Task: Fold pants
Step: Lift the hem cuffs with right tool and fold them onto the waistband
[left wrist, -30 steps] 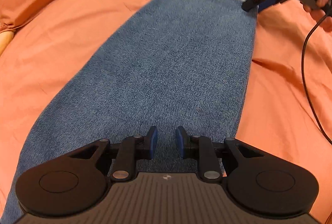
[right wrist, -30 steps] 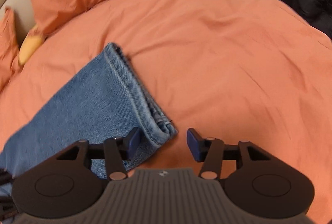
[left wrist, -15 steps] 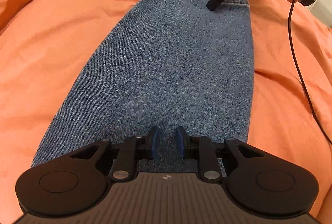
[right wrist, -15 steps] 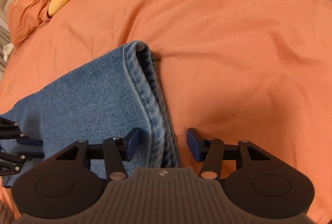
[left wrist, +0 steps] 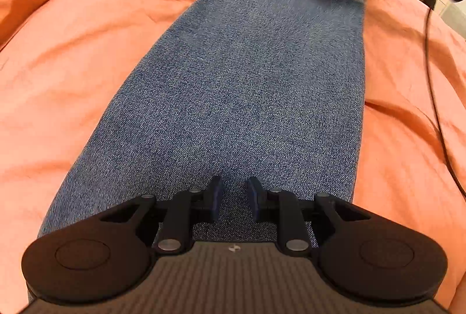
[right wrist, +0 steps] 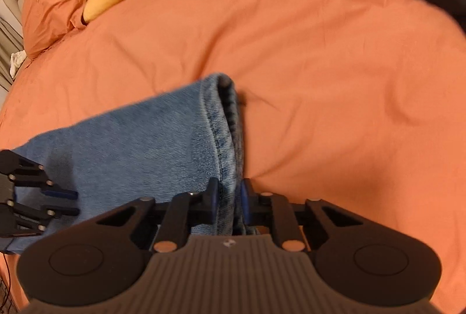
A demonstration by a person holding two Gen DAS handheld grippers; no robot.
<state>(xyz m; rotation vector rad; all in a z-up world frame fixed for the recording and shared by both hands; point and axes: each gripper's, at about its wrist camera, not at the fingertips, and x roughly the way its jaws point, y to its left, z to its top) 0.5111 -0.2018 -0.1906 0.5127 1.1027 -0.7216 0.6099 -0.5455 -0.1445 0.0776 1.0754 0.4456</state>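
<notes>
Two grippers on these pants (left wrist: pixel 247 87) now, and the right one finally has a bite. The jeans lie flat on the orange bedspread (right wrist: pixel 320 52), running from the bottom of the left wrist view up to the hem at the top. A second ago the right gripper (right wrist: pixel 228 199) had its jaws spread around the hem corner; they have just been closing, and now they're clamped on the stacked denim hem (right wrist: pixel 230 122) at lower centre of its own view. In the left wrist view you can see it at upper right, tip on the hem edge, blurry. The left gripper (left wrist: pixel 234 197) sits near the bottom of its frame over the denim, jaws a little apart, nothing visibly pinched between them. So my read: the hem end is secured, which sets up lifting it and carrying it over toward the other end for the fold.
</notes>
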